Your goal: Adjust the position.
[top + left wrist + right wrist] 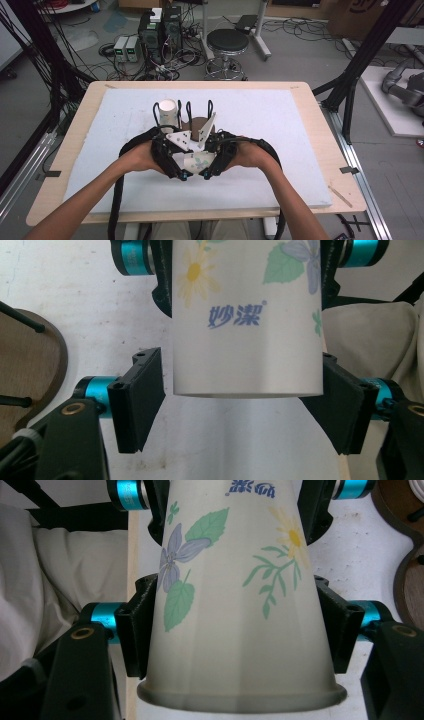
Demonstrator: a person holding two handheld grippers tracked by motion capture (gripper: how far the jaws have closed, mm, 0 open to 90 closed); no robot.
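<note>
A white paper cup (195, 161) printed with flowers, green leaves and blue writing lies on its side between my two grippers, just above the white board (280, 150). My left gripper (176, 161) is shut on the cup (245, 330) near its flat base, one black jaw pressed on each side. My right gripper (215, 159) is shut on the same cup (235, 630) near its rolled rim. The two grippers face each other, so each gripper view has the other gripper's jaws farther along the cup.
A second white cup (167, 113) stands upright behind the grippers, next to a brown stand (198, 123) with black wire loops. The board lies on a wooden table (95, 95). A stool (227, 42) and computer boxes (160, 30) stand on the floor beyond.
</note>
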